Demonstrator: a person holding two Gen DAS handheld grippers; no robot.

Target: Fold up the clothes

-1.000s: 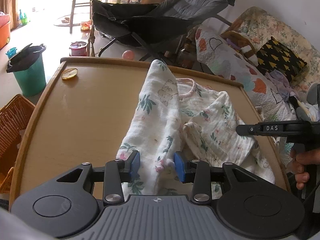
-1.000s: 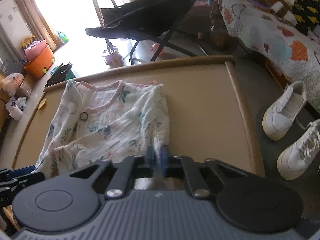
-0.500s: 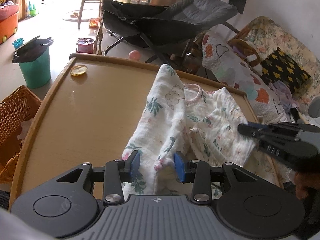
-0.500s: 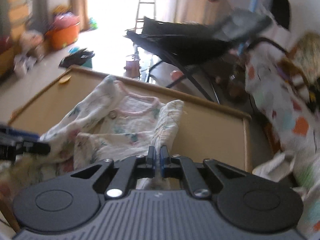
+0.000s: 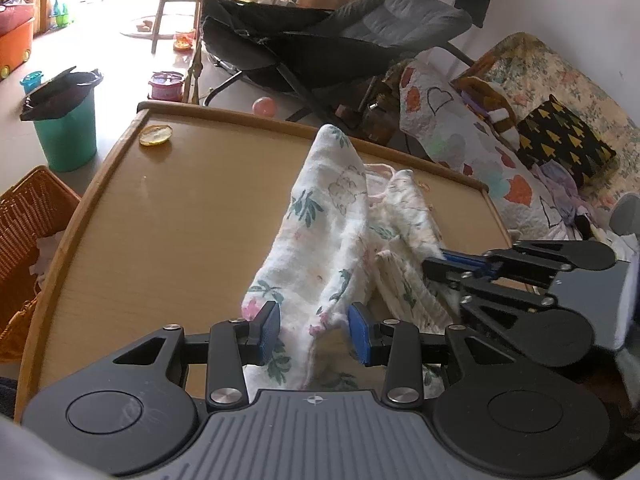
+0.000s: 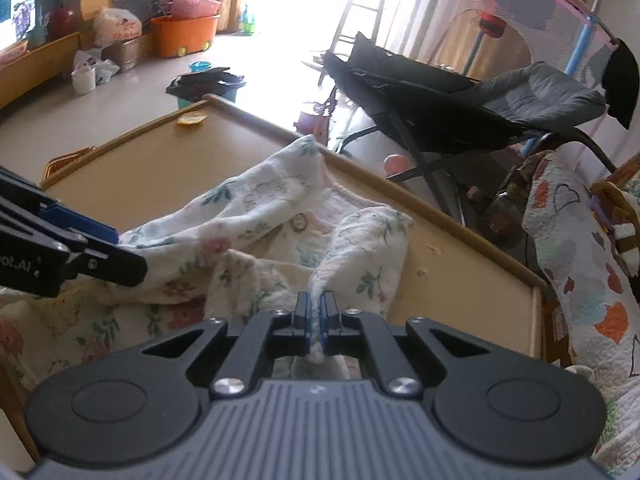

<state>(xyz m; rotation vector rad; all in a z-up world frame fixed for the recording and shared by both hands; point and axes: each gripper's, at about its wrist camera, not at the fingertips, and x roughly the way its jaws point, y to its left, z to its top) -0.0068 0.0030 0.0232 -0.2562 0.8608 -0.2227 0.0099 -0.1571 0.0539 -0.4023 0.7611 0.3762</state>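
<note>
A white floral baby garment lies bunched on the wooden table. My left gripper is at its near edge, its blue pads closed on a thick bunch of the cloth, which rises in a taut ridge to the far corner. My right gripper is shut on a thin fold of the garment's right side. In the left wrist view the right gripper comes in from the right, rolled on its side, close beside the left one. A button shows at the neckline.
A yellow disc lies at the table's far left corner. A wicker basket and a green bin stand left of the table. A black folding chair is behind it, a quilt-covered bed to the right.
The right gripper has rolled and moved left toward the left gripper, drawing the garment's right side inward. The left gripper has kept its place and grip.
</note>
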